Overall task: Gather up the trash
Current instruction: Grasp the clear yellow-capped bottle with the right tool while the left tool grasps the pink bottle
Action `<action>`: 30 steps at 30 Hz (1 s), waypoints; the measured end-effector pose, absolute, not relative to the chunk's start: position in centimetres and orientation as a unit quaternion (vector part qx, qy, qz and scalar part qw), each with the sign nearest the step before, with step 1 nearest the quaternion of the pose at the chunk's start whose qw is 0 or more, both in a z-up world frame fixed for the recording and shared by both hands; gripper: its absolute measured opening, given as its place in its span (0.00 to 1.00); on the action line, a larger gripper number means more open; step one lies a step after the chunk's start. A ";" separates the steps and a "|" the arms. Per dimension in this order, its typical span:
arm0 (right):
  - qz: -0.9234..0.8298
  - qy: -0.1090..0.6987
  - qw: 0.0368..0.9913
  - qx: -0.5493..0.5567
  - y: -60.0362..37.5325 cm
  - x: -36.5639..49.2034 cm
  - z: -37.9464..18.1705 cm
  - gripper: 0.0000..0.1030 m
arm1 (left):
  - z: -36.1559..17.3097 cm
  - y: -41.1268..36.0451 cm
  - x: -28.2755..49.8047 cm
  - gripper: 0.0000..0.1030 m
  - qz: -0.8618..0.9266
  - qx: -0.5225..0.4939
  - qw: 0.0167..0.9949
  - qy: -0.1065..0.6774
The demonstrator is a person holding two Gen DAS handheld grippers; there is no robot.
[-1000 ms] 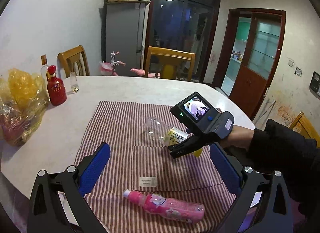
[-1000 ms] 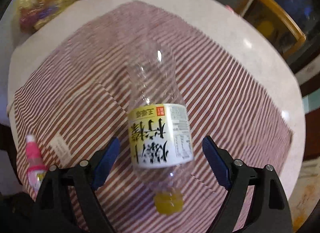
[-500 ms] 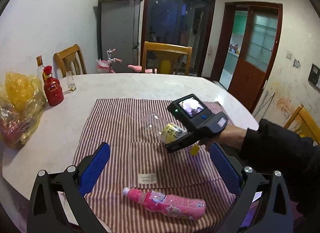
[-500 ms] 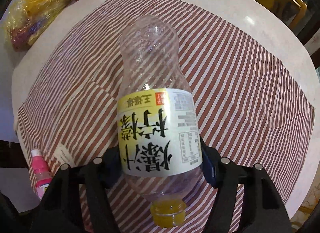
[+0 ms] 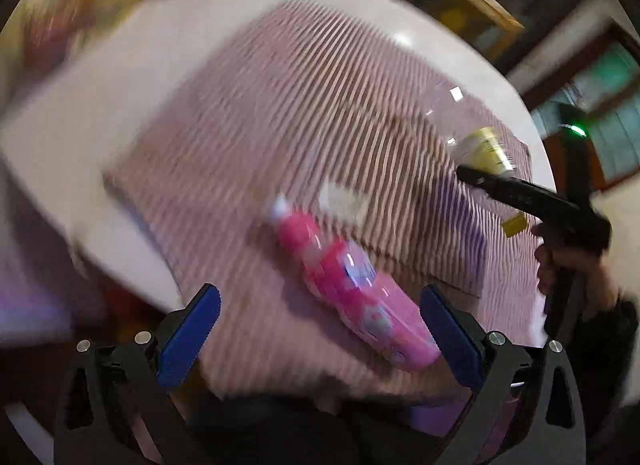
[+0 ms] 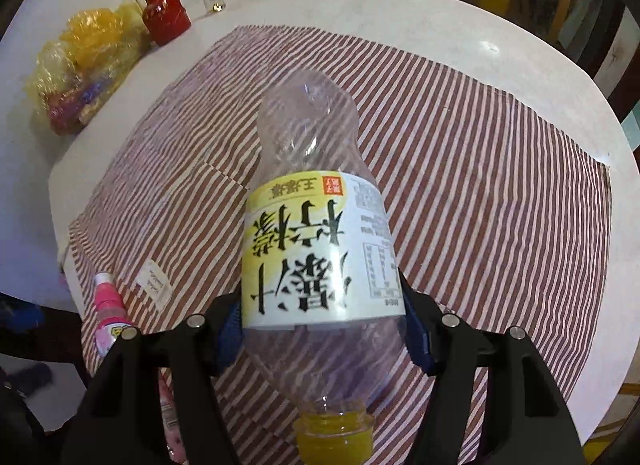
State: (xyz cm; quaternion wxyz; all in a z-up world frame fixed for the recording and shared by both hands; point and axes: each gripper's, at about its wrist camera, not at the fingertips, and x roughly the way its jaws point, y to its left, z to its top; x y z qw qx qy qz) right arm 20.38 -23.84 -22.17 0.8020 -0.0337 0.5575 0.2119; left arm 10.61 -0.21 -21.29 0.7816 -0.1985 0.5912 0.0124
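Over the striped cloth [image 6: 480, 169], my right gripper [image 6: 322, 329] has just clamped the clear bottle [image 6: 316, 225] between its jaws, while my left gripper [image 5: 320, 329] now swings wide-open over the pink bottle [image 5: 348, 285], likely next.

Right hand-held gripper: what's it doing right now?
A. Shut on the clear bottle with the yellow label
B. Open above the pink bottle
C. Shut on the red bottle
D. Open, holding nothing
A: the right hand-held gripper has both pads pressed against the clear bottle at the lower edge of its label, cap toward the camera.
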 end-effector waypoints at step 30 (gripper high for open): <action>0.299 0.491 0.815 0.073 -27.9 21.0 -19.7 0.63 | -28.7 -4.2 14.2 0.93 0.242 -0.342 0.657 0.627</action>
